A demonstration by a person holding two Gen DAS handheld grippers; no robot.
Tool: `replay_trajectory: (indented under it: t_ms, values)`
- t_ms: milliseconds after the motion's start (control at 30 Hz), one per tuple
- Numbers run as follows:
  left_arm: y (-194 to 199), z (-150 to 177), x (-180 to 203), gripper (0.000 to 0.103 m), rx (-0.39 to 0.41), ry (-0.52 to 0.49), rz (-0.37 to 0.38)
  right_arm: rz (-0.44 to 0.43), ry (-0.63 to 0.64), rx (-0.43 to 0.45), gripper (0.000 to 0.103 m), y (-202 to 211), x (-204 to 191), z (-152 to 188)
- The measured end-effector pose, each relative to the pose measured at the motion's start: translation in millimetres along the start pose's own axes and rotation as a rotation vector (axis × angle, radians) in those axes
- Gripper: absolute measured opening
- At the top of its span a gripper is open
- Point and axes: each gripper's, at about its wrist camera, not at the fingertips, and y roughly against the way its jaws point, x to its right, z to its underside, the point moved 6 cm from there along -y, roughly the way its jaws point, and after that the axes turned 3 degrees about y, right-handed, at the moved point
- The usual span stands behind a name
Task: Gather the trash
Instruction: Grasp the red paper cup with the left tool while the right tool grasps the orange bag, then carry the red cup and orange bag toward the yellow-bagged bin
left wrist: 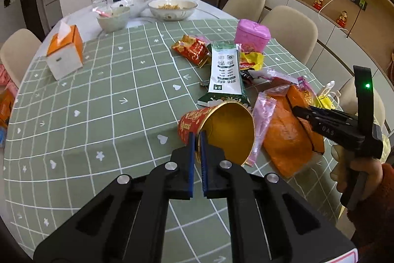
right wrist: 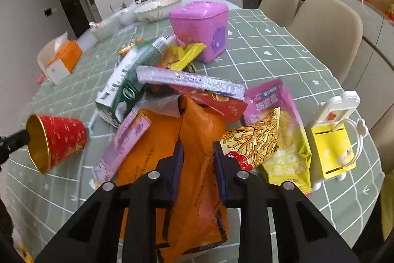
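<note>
A red paper cup (left wrist: 221, 130) with a gold inside is tipped on its side, mouth toward the left wrist camera. My left gripper (left wrist: 196, 138) is shut on its near rim, one pad inside and one outside. In the right wrist view the cup (right wrist: 59, 137) is at the left. An orange snack bag (right wrist: 197, 130) lies crumpled at the near end of a heap of wrappers. My right gripper (right wrist: 198, 148) is shut on a bunched fold of it. The left wrist view shows that gripper (left wrist: 296, 111) pinching the bag (left wrist: 283, 139).
The heap holds a green-and-white packet (right wrist: 123, 88), a silver-edged red packet (right wrist: 192, 80), a gold noodle packet (right wrist: 253, 139) and a pink wrapper (right wrist: 123, 139). A pink box (right wrist: 199, 26) stands behind it and a yellow-white holder (right wrist: 332, 139) to its right. A tissue box (left wrist: 65, 53) and bowls (left wrist: 172, 8) sit farther back.
</note>
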Motion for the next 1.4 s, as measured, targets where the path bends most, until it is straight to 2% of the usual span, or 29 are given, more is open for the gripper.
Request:
replay_trajectory:
  t_ms: [133,333,467,500,533,567,633,700,800,900,1000,1100,1167,1233,1400]
  values:
    - [15,-5,2,0.003,0.029,0.023,0.014,-0.020,-0.013,0.056,0.009,41,1,-4]
    - [20,-6,18,0.003,0.054,0.027,0.046,0.000,0.016,0.123,0.009,112,11,-3]
    - [21,0,31,0.004,0.053,0.003,0.089,0.032,0.010,0.112,0.009,128,24,10]
    - [22,1,32,0.009,0.055,-0.002,0.104,0.036,0.009,0.103,0.009,128,25,15]
    - [24,3,32,0.020,0.057,-0.008,0.115,0.040,0.001,0.090,0.009,127,27,23]
    - [28,5,30,0.026,0.065,-0.012,0.121,0.037,-0.010,0.079,0.009,125,31,30]
    - [32,8,22,0.041,0.076,-0.006,0.102,0.037,-0.031,0.061,0.009,119,34,41]
    - [36,12,0,0.048,0.076,0.052,0.063,0.050,-0.037,0.052,0.009,115,36,50]
    - [29,17,-29,0.055,0.036,0.149,0.043,0.062,-0.029,0.041,0.009,110,33,60]
    - [9,25,-49,0.055,-0.042,0.219,0.018,0.054,-0.035,0.021,0.009,107,32,66]
    - [-9,38,-57,0.055,-0.132,0.222,-0.025,0.050,-0.027,0.011,0.009,106,30,70]
    - [-15,48,-64,0.055,-0.170,0.257,-0.021,0.057,-0.015,-0.005,0.009,104,28,75]
    - [-13,50,-65,0.055,-0.175,0.272,-0.013,0.061,-0.016,-0.013,0.009,103,28,79]
    - [-12,47,-58,0.052,-0.182,0.262,0.027,0.060,-0.028,-0.017,0.009,102,30,80]
    - [0,28,-19,0.051,-0.133,0.175,0.116,0.076,-0.012,0.045,0.009,119,30,69]
